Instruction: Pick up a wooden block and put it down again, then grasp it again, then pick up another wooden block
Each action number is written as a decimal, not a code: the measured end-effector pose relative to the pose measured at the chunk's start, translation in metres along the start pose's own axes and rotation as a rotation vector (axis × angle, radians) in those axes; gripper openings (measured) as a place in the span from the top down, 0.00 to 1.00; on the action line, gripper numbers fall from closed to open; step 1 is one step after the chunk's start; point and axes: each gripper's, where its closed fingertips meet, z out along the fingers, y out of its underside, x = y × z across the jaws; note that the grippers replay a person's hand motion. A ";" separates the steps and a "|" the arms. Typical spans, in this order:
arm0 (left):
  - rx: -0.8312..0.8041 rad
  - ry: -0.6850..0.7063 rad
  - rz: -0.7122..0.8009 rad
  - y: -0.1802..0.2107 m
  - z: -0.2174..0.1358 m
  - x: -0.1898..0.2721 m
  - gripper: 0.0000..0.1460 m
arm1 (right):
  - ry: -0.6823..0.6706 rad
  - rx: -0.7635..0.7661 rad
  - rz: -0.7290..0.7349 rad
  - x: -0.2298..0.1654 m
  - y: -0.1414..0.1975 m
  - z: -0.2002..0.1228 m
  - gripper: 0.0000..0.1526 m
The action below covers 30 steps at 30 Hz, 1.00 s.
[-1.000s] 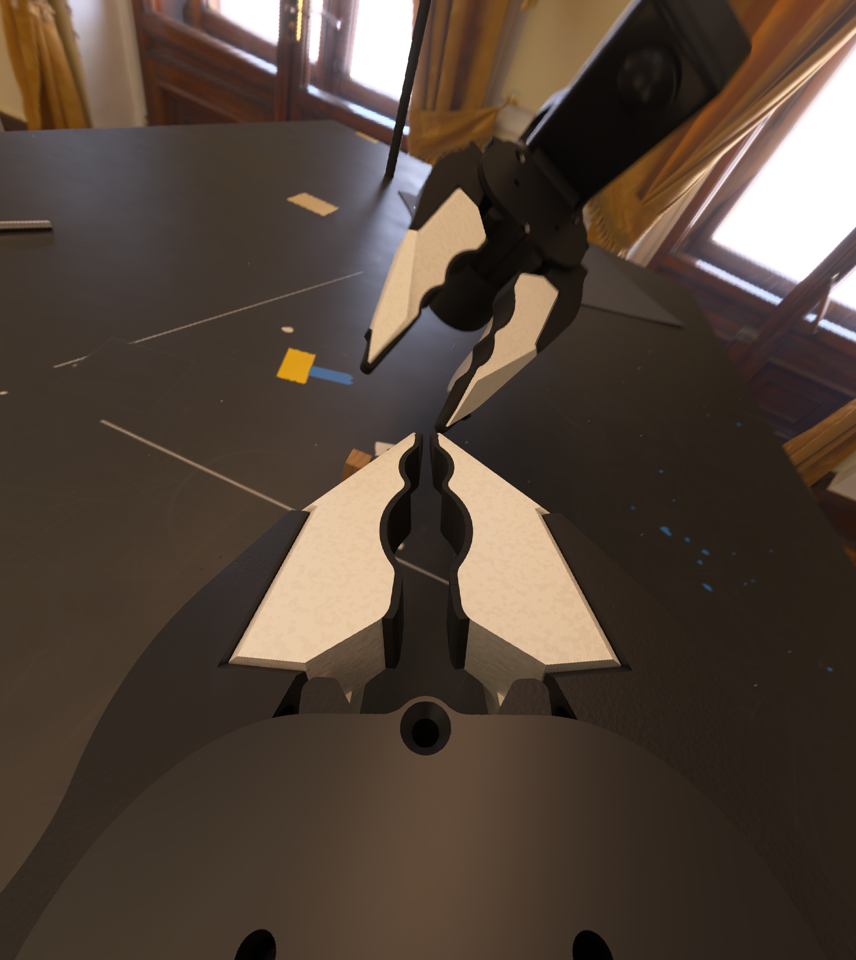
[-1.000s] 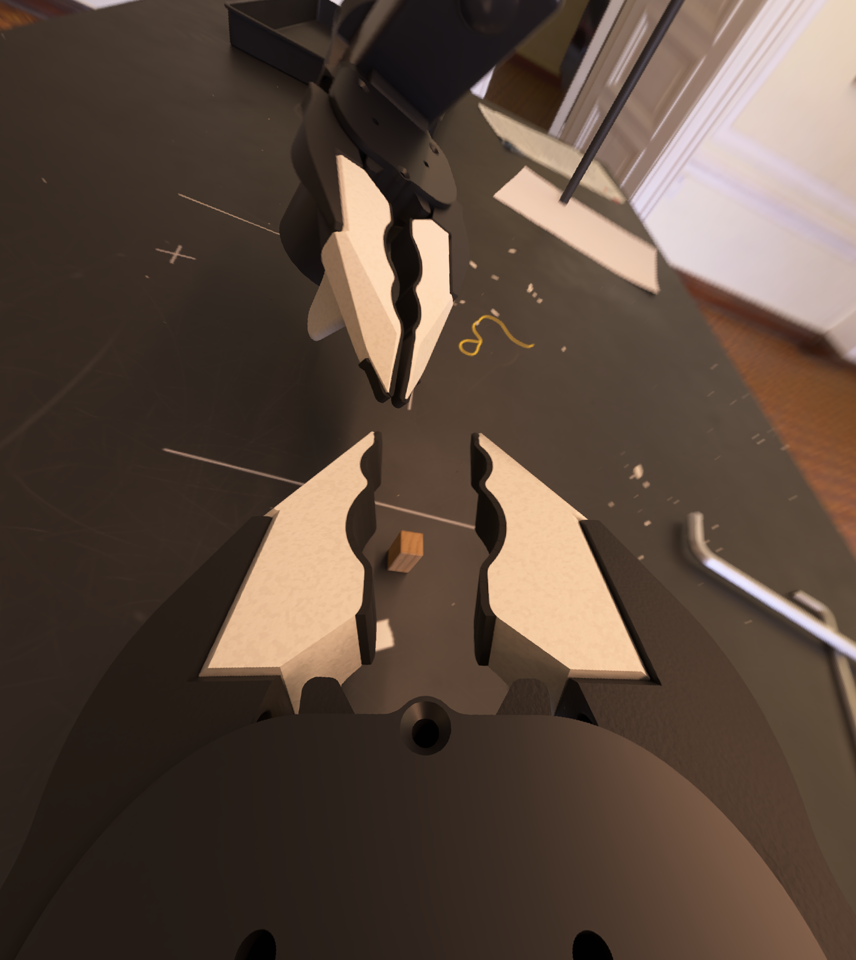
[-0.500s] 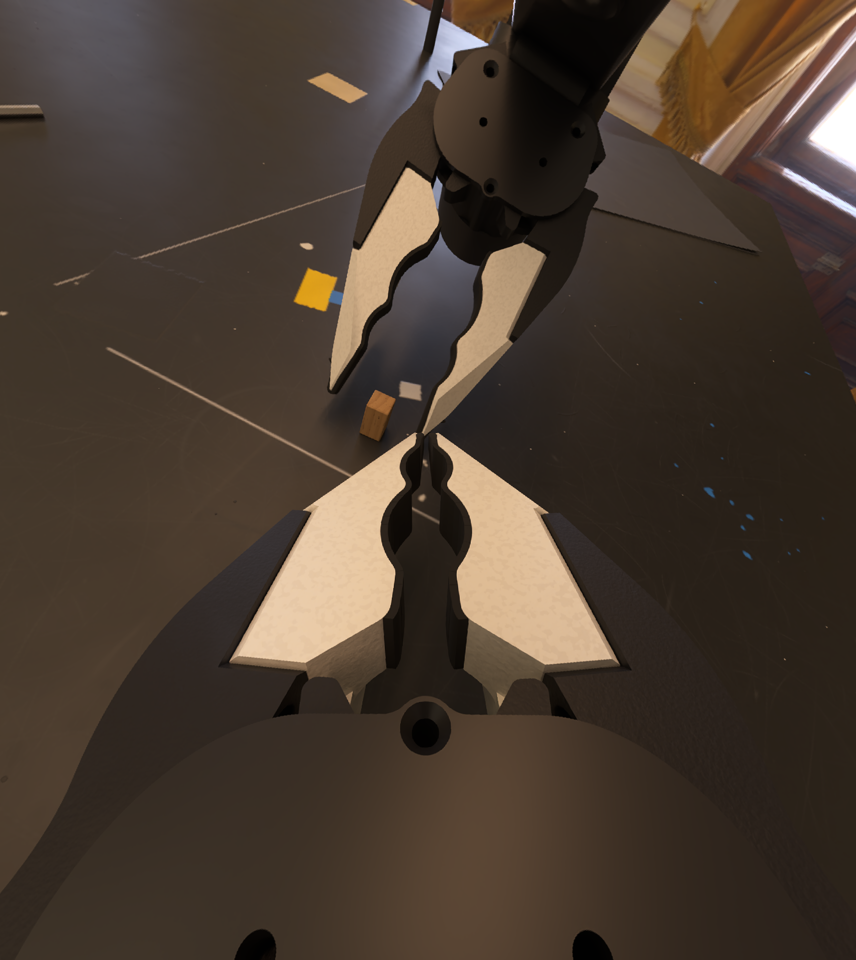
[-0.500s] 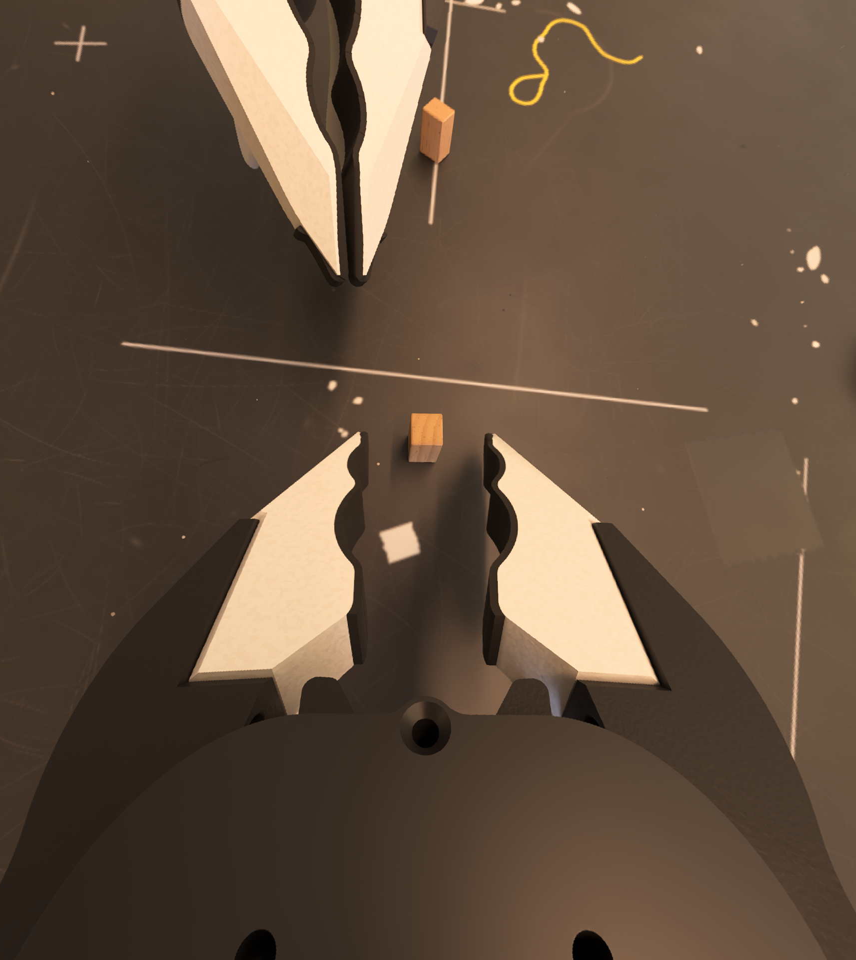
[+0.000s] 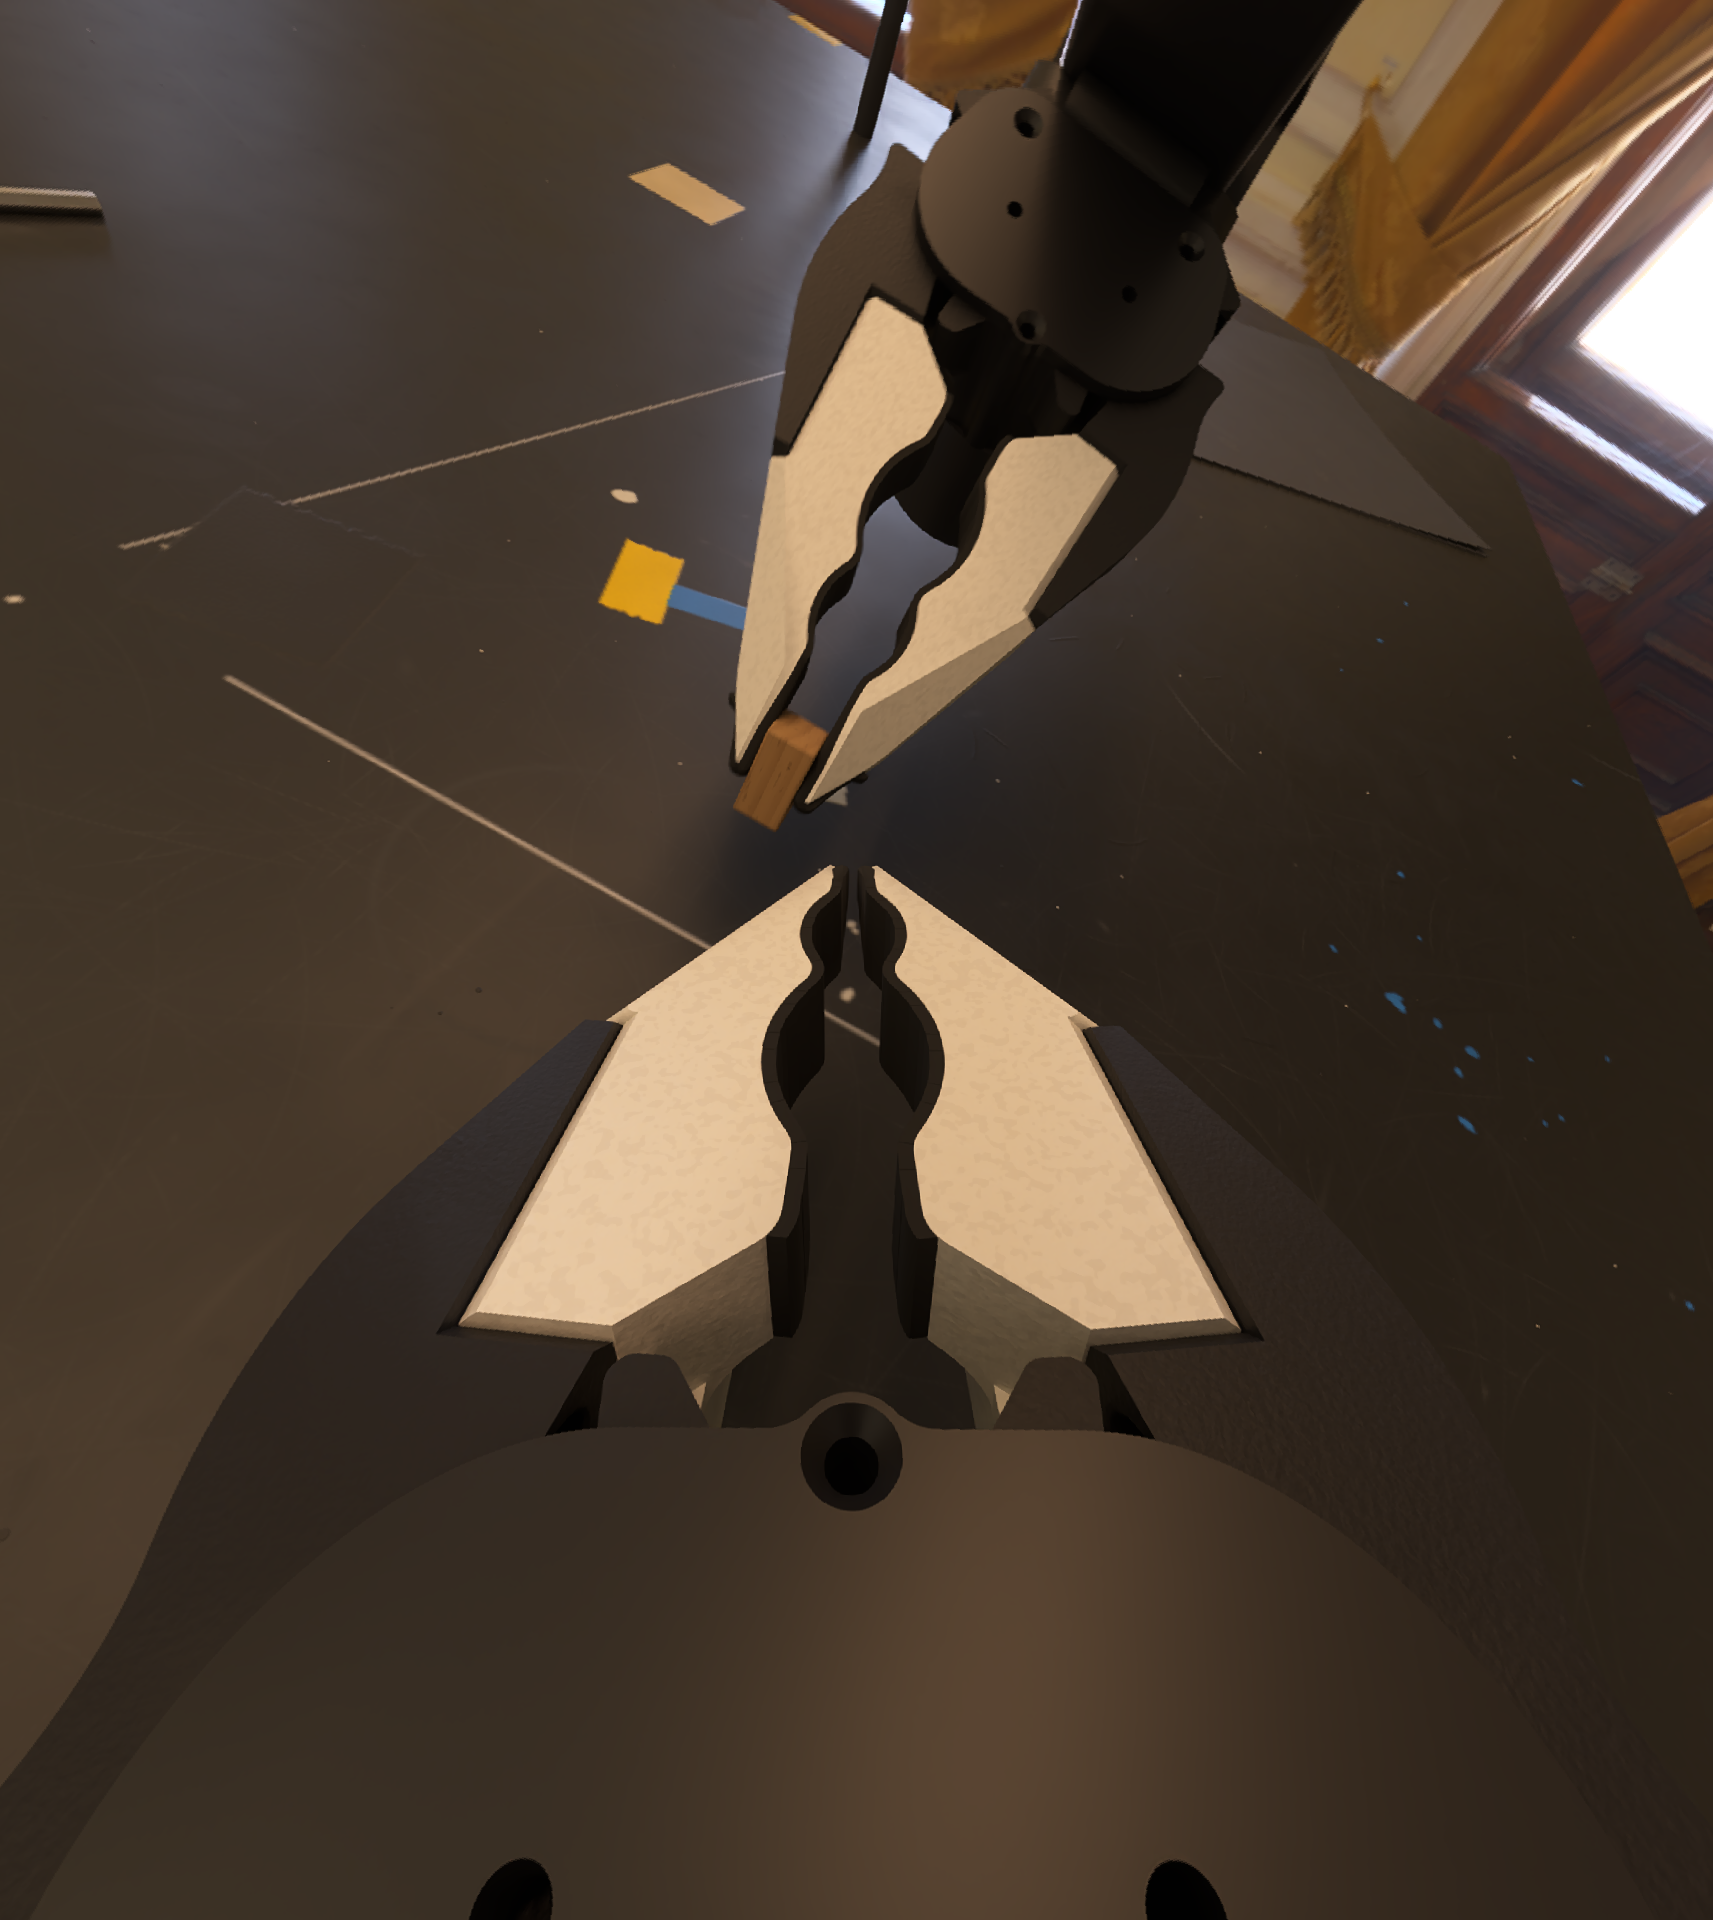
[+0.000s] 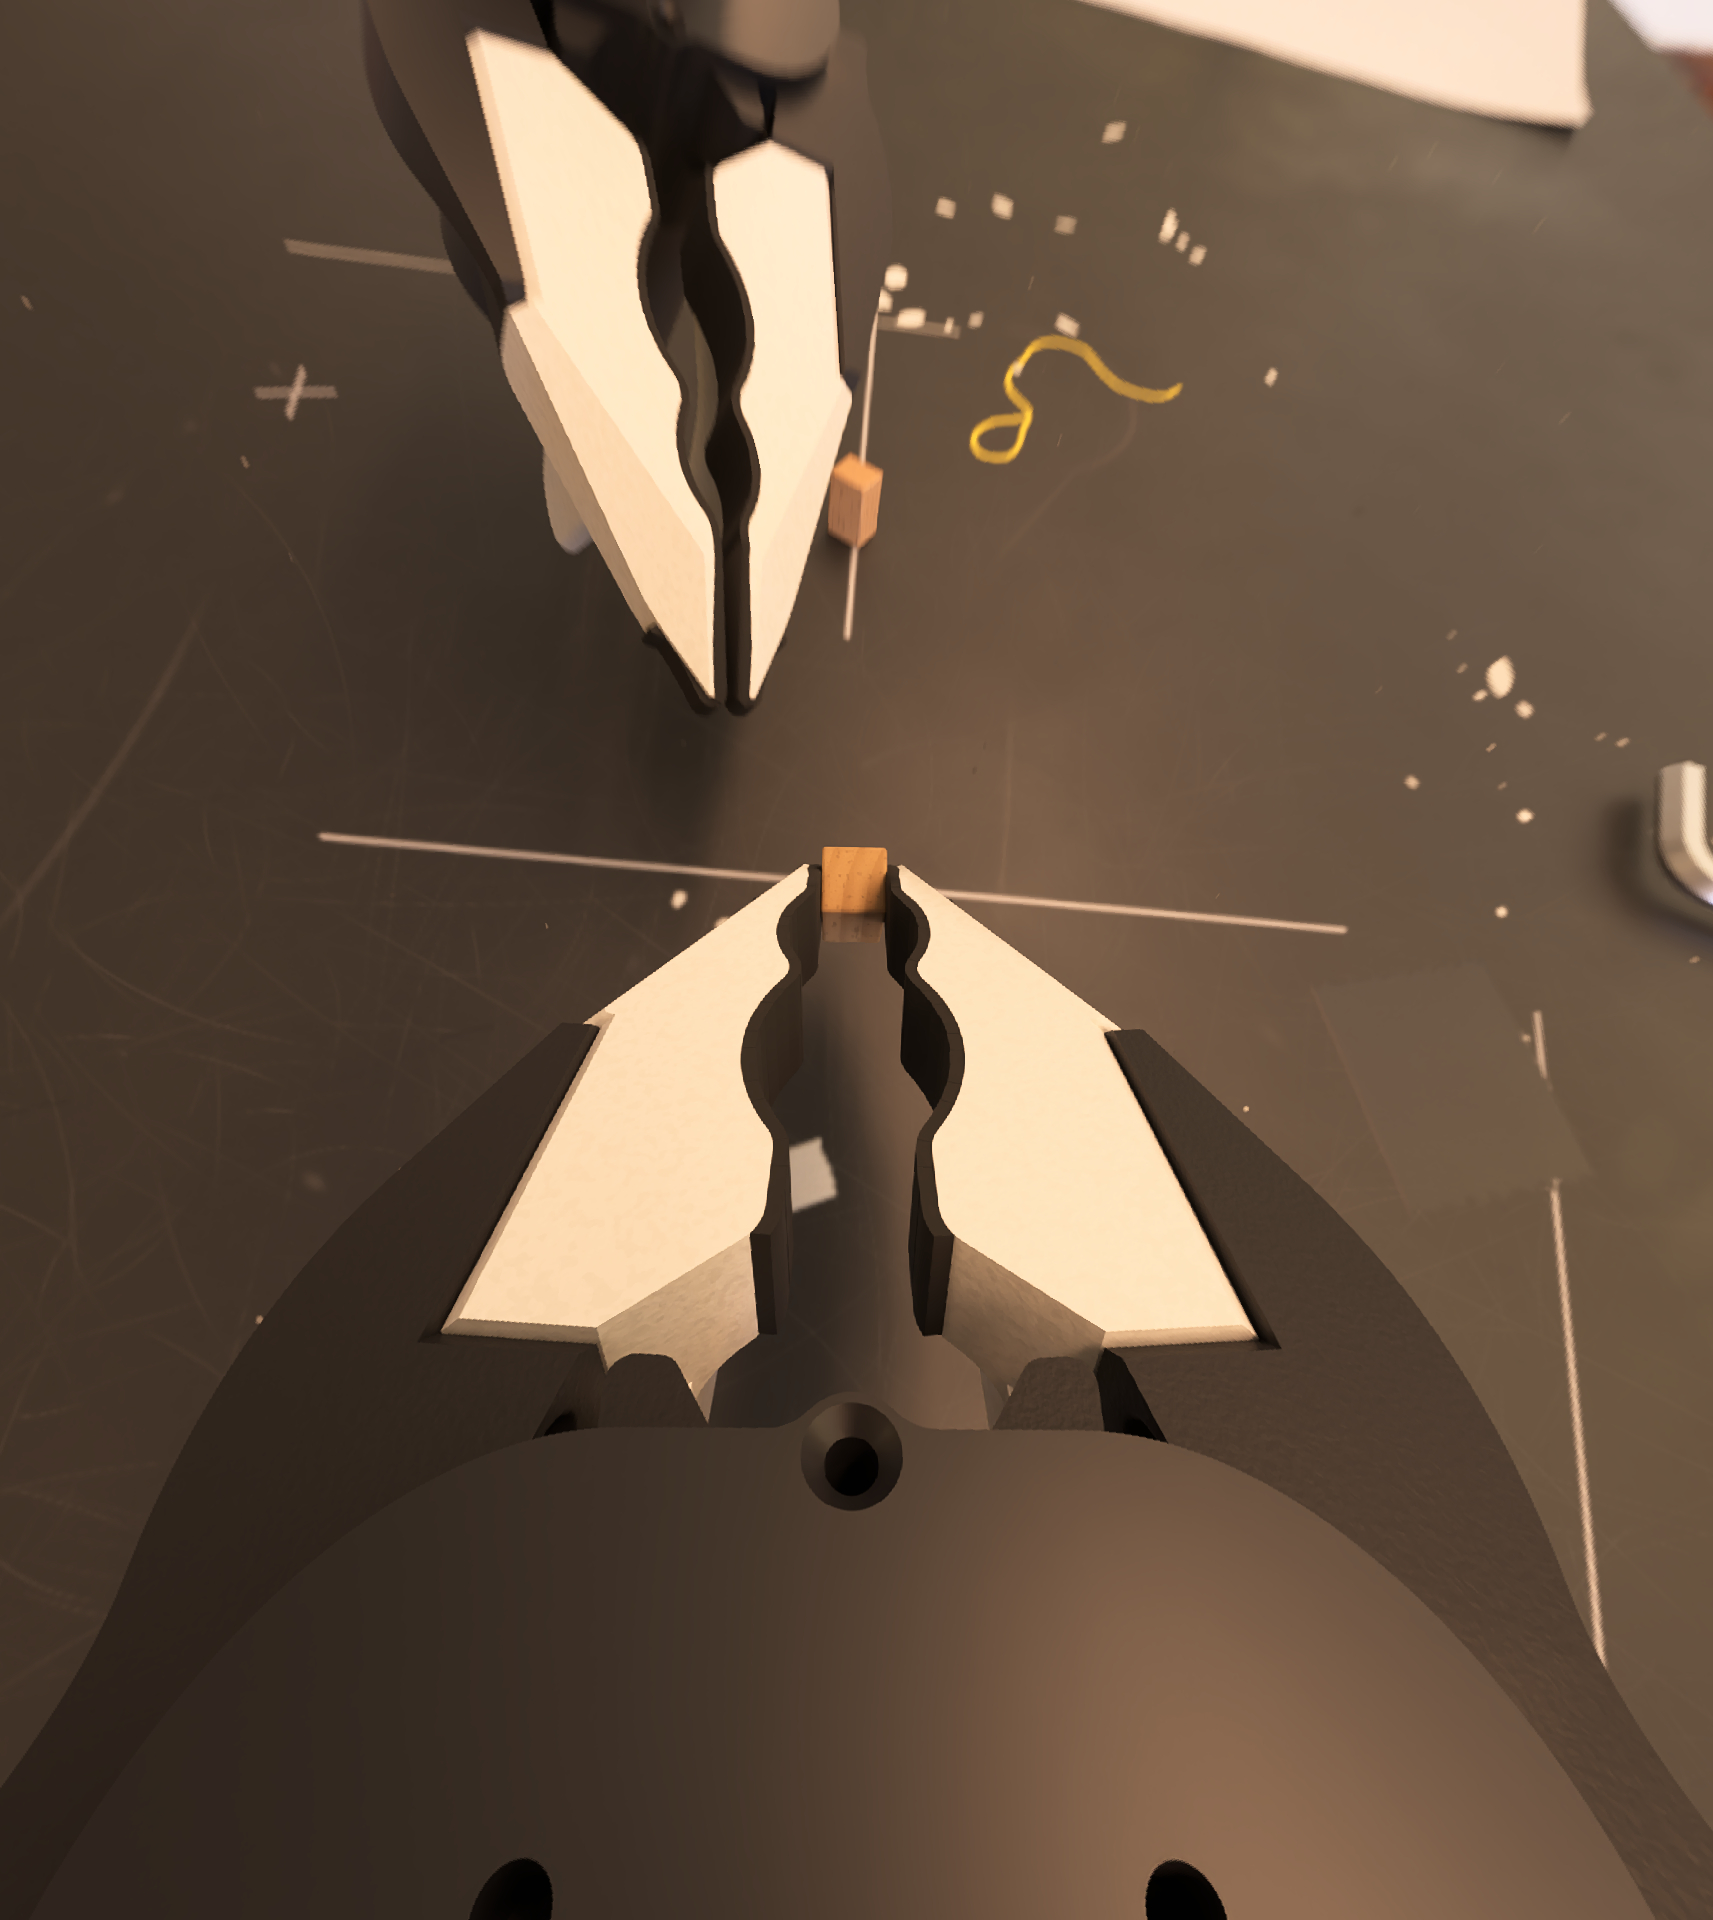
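Right wrist view puts us over the action: the right claw point(image 6: 853, 883) is clamped on a small wooden block point(image 6: 853, 879), pinched at the very tips, and the block looks to be sitting on the dark desk point(image 6: 208, 1039) right on a thin chalk line point(image 6: 540, 854). From here that is mid-desk, well clear of every edge. Opposite, the left claw point(image 6: 724, 698) hangs fully clenched with nothing in it, tips pointing down towards the desk.

A second wooden block point(image 6: 856, 503) stands just beside the left claw's fingers, nearer the far edge. That makes two blocks, two claws, one yellow loop of string point(image 6: 1060, 395) and one bent metal key point(image 6: 1704, 883) at the right edge.

My read: this is a grasp taking hold, lift to follow. The grip is shallow, only the tips, so the lift wants to go straight up and slow, pressure kept steady, no twist, or the block could pivot out. Keep clear of the left claw, which sits close.
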 end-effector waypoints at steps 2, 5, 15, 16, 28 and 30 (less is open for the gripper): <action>0.005 0.004 -0.006 -0.001 -0.001 0.000 0.99 | 0.015 0.057 -0.007 -0.001 -0.008 -0.005 0.93; 0.014 0.003 -0.003 -0.002 -0.001 -0.001 0.99 | 0.028 0.123 -0.023 -0.004 -0.015 -0.010 0.93; 0.000 0.008 0.013 -0.001 0.001 0.001 0.98 | 0.013 0.155 -0.062 -0.013 -0.013 -0.009 0.93; -0.010 0.007 0.018 0.000 0.002 0.002 0.98 | 0.006 0.144 -0.065 -0.014 -0.012 -0.008 0.93; -0.039 0.031 -0.008 0.004 0.005 0.002 0.98 | 0.022 0.110 -0.139 -0.017 -0.008 -0.004 0.93; -0.051 0.031 -0.013 0.006 0.006 0.003 0.98 | 0.029 0.100 -0.160 -0.018 -0.007 -0.004 0.93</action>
